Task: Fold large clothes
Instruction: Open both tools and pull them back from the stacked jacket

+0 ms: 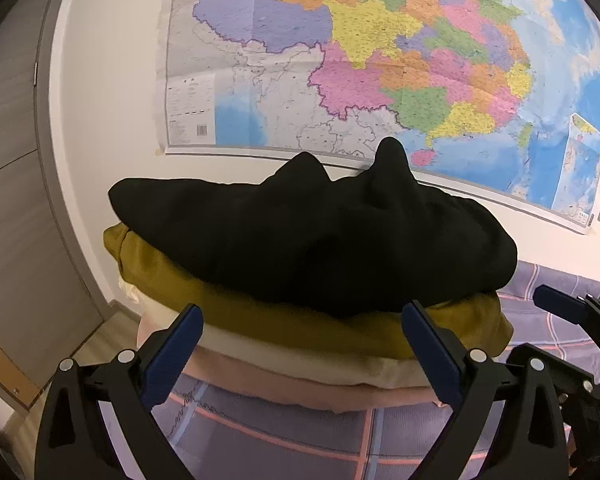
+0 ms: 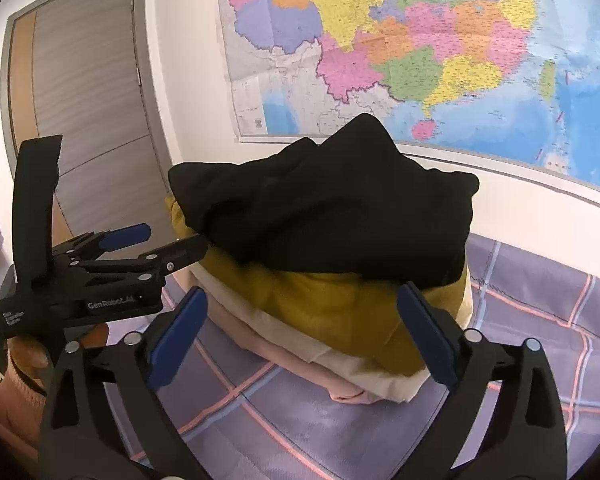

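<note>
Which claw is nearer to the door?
Left. The left claw is on the door side of the clothes pile, while the right claw is further toward the map side, facing the pile.

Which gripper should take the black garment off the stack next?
Right, marginally. The black garment overhangs almost onto the right gripper's open fingers. The left gripper, also open, sits lower, level with the mustard layer.

L gripper (image 1: pixel 302 344) and R gripper (image 2: pixel 300 334) both held level, side by side, pointing fwd — jaws spread wide, gripping nothing; blue pads (image 2: pixel 176 336) bare.
</note>
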Demonstrator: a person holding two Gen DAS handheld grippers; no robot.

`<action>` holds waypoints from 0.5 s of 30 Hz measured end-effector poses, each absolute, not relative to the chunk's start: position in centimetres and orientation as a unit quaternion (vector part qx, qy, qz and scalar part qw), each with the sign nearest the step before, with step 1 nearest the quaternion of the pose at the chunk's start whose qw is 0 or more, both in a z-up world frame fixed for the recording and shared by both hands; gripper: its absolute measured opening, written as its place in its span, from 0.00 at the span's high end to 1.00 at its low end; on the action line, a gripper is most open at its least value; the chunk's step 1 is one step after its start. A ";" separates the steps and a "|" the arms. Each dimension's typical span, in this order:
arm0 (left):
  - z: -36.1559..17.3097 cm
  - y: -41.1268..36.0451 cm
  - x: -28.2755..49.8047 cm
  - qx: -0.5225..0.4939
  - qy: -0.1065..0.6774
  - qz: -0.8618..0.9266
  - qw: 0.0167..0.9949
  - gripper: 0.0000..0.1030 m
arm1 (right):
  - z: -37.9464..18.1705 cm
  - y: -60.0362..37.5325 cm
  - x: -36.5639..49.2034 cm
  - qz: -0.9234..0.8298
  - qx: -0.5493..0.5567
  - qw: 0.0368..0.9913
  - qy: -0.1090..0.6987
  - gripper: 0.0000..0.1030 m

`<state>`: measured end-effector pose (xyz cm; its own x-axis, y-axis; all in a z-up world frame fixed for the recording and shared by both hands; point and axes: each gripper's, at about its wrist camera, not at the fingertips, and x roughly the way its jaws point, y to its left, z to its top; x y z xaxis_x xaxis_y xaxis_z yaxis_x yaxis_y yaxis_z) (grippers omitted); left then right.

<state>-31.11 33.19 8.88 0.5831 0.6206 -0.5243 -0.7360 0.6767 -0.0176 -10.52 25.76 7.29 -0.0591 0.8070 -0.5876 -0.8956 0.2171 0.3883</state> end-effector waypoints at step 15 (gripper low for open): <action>8.1 31.7 -33.1 -0.138 0.249 0.397 0.873 0.07 | 7.1 24.1 -12.6 0.616 -0.068 0.686 0.381 0.06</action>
<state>-33.07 31.67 8.15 0.5615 0.6239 -0.5435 -0.7611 0.6472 -0.0434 -12.64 24.15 7.07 -0.0489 0.7937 -0.6064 -0.8972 0.2319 0.3758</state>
